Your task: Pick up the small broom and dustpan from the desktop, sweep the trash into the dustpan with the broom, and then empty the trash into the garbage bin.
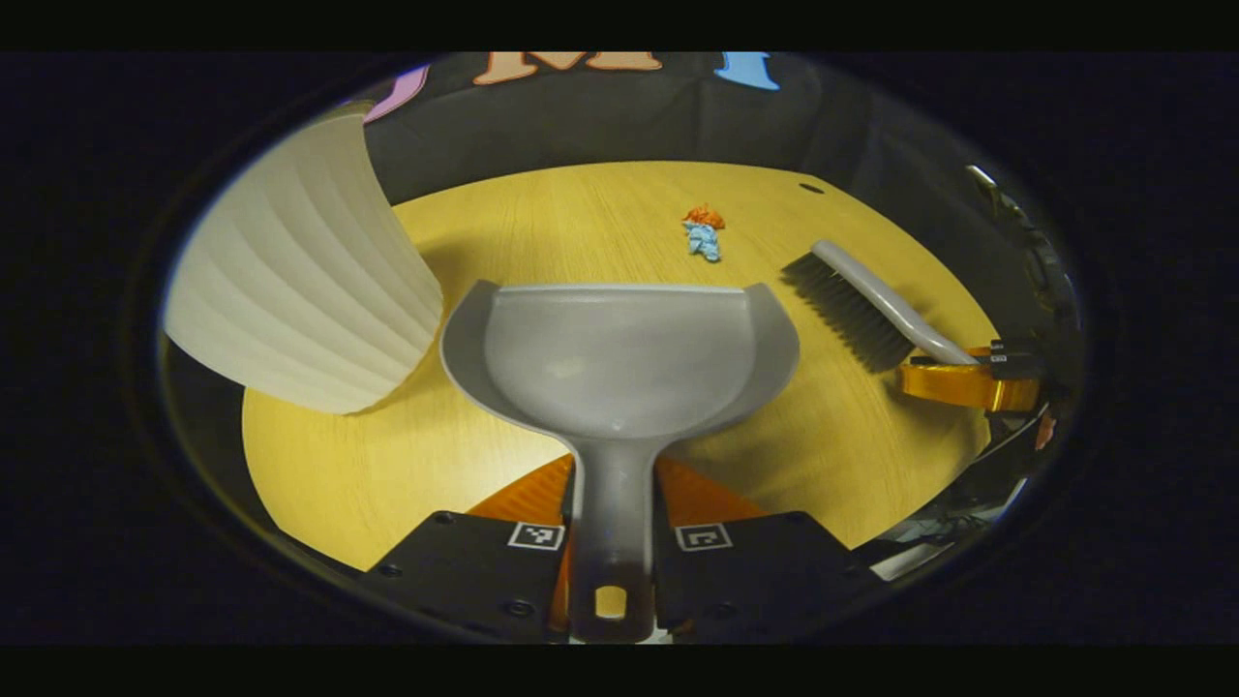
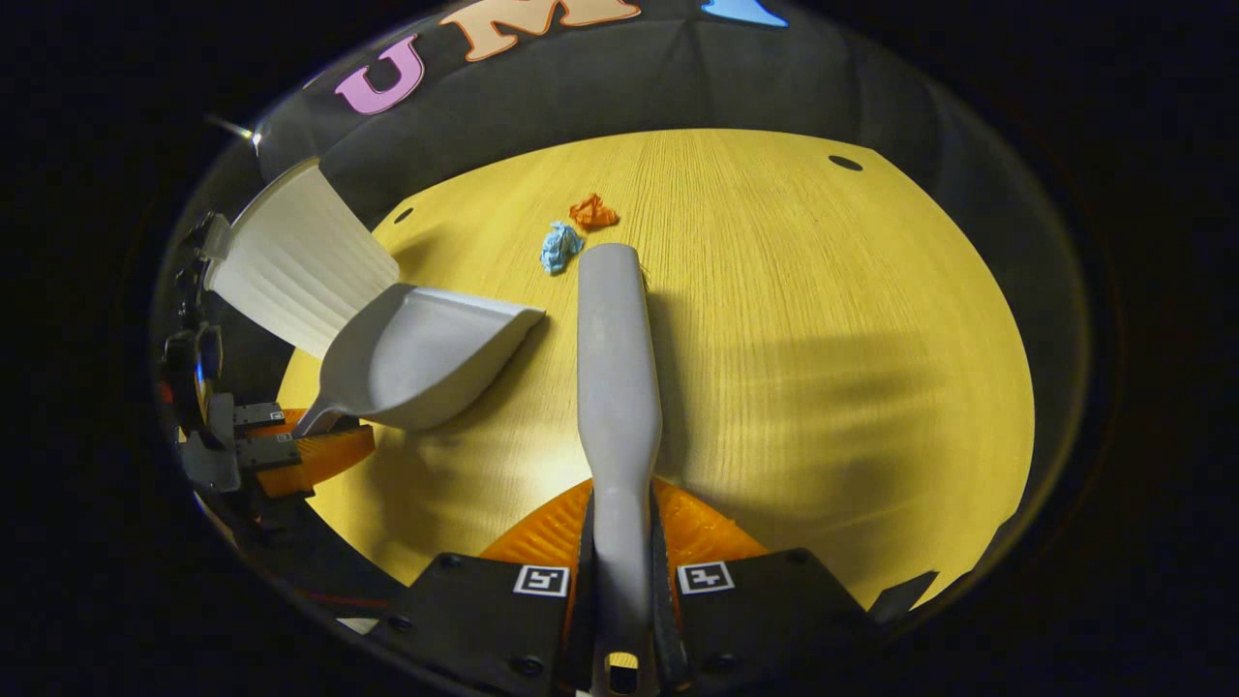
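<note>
My left gripper is clamped on the handle of the grey dustpan, both orange fingers pressed against it, and my right gripper is closed the same way on the handle of the small broom. The left gripper view gives me the inside of the dustpan's scoop, and beyond its front lip the trash: an orange scrap touching a blue scrap on the yellow wooden desktop. It also shows the broom's dark bristles off to the dustpan's side. The right gripper view hides those bristles under the broom's grey back, but shows the dustpan tilted and the two scraps lying apart, near the broom's tip. The white ribbed garbage bin stands just beside the dustpan.
</note>
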Available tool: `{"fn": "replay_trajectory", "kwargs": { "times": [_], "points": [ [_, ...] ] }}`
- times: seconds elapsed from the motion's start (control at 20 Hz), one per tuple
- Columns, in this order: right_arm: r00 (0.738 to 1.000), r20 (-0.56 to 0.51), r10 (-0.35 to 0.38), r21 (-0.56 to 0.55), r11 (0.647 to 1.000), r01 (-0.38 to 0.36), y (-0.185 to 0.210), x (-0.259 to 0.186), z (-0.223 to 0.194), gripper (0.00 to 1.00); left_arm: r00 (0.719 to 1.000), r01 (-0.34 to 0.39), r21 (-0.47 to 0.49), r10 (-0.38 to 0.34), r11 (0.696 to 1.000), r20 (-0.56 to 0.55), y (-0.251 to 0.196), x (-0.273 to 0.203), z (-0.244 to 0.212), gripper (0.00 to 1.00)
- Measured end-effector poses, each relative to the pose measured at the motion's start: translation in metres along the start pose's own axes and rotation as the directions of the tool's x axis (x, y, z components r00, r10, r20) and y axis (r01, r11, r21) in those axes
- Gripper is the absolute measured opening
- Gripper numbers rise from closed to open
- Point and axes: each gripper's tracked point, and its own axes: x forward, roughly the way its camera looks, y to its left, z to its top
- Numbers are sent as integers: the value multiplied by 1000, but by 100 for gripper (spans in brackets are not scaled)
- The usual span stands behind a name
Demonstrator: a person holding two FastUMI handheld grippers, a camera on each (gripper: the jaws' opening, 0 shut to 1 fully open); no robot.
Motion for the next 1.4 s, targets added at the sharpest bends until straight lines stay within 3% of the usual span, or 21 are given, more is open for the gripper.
{"fn": "replay_trajectory", "kwargs": {
  "times": [0.15,0.3,0.5,0.7,0.9,1.2,1.4],
  "points": [
    [998,58,-40,-34,999,42,-20,-23,38,26,1000,5,70,-6,998,22,13,-14,12,28],
    [987,102,-123,-116,984,135,-37,-18,92,26,999,36,164,-40,986,25,13,-15,21,27],
    [965,126,-229,-252,934,255,-44,-2,153,26,999,53,243,-50,969,-20,14,2,22,28],
    [949,95,-300,-375,872,313,-41,36,179,26,995,97,213,-93,972,-29,12,5,19,27],
    [972,49,-230,-512,830,222,-7,56,168,27,994,113,210,-108,971,-32,13,7,16,28],
    [994,-66,-89,-636,771,27,49,31,124,23,992,123,194,-117,973,-41,13,9,8,28],
    [989,-151,8,-595,798,-97,78,13,98,26,991,132,166,-130,977,-22,12,10,7,27]
  ]
}}
